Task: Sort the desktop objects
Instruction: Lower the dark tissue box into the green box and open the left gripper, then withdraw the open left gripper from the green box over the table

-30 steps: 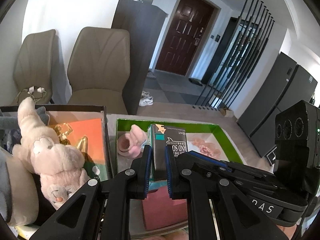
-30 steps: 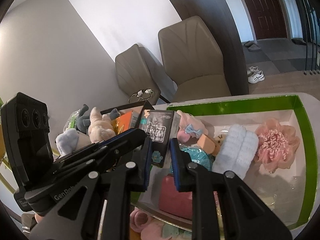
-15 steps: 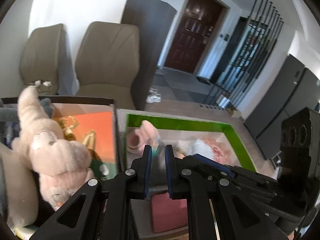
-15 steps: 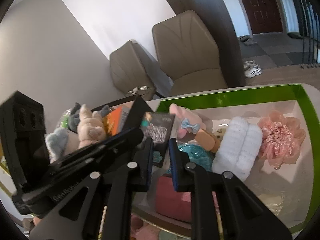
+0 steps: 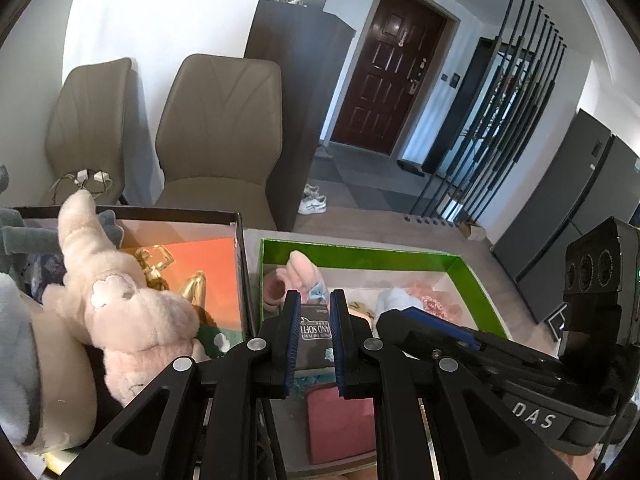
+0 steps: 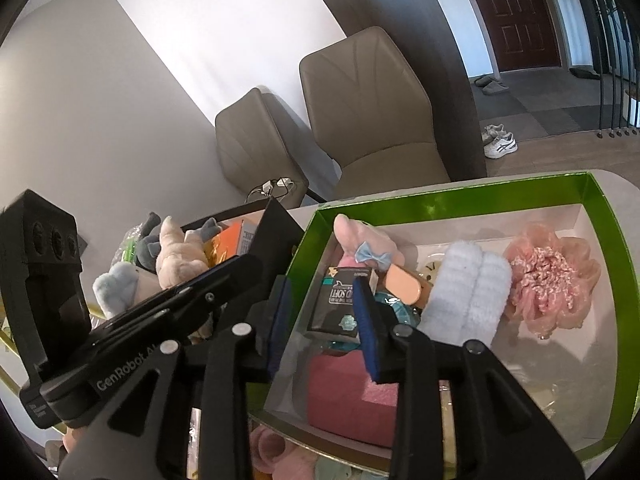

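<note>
A black packet with white lettering (image 6: 338,304) lies tilted in the green-rimmed box (image 6: 440,196), leaning on the items there. My right gripper (image 6: 320,282) hovers over it and its jaws are opening. The right pad overlaps the packet's edge and the left pad (image 6: 280,312) stands clear of it. My left gripper (image 5: 315,294) is shut and holds nothing. The packet (image 5: 315,328) shows through its narrow gap, farther off in the green box (image 5: 360,252). The right gripper's body (image 5: 460,340) reaches in from the right in the left wrist view.
The green box also holds a pink block (image 6: 348,392), a light blue fluffy roll (image 6: 468,288), a pink frilly piece (image 6: 552,280) and a pink plush with a blue bow (image 6: 360,240). A black box (image 5: 160,214) to its left holds a pink plush rabbit (image 5: 120,312). Two chairs stand behind.
The packet was held upright between the right jaws; now it sits lower, in the green box, and the right jaws have spread apart. The left gripper stays shut.
</note>
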A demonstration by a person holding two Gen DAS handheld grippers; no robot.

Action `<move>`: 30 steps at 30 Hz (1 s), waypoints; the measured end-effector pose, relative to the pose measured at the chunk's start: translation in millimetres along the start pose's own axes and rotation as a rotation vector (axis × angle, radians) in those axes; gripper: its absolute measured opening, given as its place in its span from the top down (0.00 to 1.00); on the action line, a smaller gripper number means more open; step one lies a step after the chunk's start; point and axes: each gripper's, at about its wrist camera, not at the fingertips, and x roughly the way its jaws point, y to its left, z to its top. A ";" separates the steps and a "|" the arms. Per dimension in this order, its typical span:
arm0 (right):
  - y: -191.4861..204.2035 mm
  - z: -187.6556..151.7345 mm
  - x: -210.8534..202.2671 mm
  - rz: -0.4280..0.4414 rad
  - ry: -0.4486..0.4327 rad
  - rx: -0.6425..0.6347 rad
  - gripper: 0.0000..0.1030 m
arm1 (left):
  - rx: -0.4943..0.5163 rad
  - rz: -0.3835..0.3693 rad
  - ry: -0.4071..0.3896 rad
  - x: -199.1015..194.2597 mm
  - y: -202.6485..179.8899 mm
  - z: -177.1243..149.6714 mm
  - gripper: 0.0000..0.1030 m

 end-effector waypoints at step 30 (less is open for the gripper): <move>2.0 -9.1 -59.5 0.060 -0.049 0.076 0.21 | 0.002 0.054 -0.102 -62.4 -1.7 -11.8 0.24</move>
